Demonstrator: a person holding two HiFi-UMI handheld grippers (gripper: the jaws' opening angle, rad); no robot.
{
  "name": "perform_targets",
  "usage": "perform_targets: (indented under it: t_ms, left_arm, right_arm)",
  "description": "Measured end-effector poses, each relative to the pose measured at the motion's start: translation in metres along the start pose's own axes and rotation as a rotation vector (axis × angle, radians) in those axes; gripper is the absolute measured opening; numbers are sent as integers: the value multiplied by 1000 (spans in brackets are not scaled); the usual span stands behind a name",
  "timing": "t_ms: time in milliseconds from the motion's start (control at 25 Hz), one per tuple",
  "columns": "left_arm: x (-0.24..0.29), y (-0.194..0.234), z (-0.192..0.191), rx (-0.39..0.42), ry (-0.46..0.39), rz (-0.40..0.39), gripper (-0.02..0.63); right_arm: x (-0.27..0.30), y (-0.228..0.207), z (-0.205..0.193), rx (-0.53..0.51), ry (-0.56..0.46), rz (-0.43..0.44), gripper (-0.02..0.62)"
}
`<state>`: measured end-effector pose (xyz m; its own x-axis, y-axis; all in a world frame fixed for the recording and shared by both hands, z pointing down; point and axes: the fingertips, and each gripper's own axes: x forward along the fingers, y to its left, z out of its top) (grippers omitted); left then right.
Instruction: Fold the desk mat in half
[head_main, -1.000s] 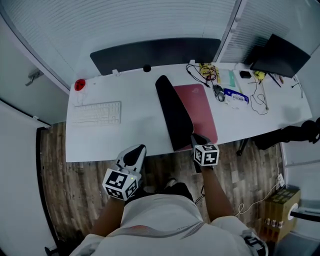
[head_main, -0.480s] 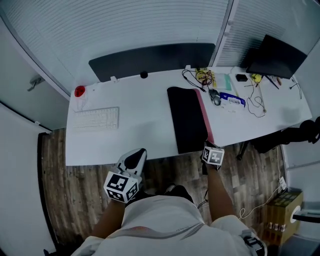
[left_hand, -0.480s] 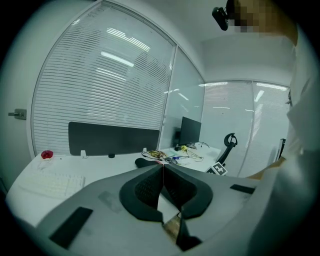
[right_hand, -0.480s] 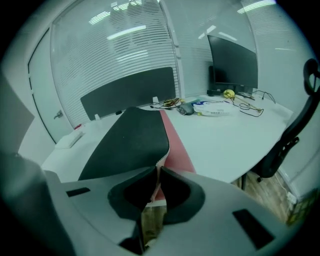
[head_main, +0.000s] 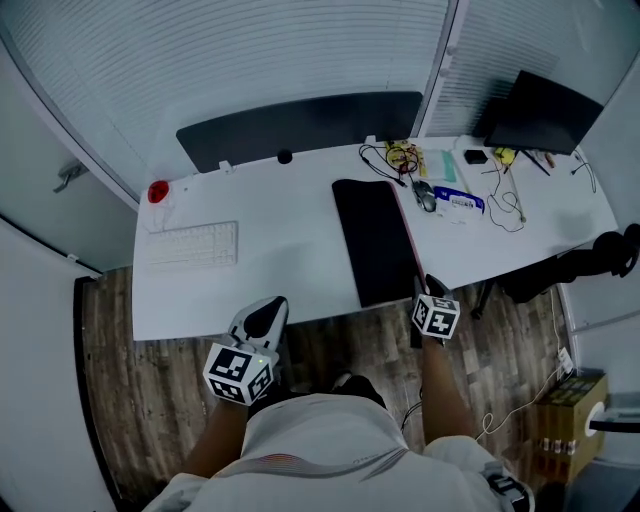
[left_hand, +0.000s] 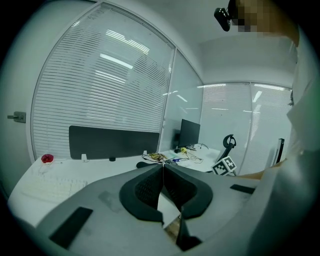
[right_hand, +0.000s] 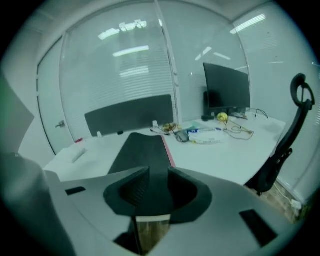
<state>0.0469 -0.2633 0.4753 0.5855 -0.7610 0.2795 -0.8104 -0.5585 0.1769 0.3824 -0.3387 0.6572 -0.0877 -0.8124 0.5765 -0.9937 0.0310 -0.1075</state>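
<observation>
The desk mat (head_main: 375, 240), mid-flip a second earlier, now lay folded flat on the counter (head_main: 280, 265), black side up with a pink strip along its right edge. The right claw (head_main: 431, 287) hung at the mat's near right corner, jaws opening and off it. The left claw (head_main: 262, 316) was pinched closed, low before the counter edge.

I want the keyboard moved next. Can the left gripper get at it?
Probably yes: the left gripper hangs shut at the near edge of the desk, with only bare surface between it and the keyboard.
</observation>
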Motion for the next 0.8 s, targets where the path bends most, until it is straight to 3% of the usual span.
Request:
perform_targets:
  t_ms: [200, 360, 560, 800]
  left_arm:
    - [4, 4, 24, 26, -52, -59, 15]
    - [7, -1, 46, 57, -88, -132, 15]
    - [3, -1, 62, 81, -116, -177, 15]
    - [-2, 2, 67, 90, -131, -208, 15]
  right_arm:
    - [-77, 57, 74, -46, -264, 93, 95]
    - [-139, 91, 122, -138, -394, 93, 54]
    - [-194, 123, 149, -171, -466, 87, 51]
    - [-216, 150, 150, -208, -483, 82, 51]
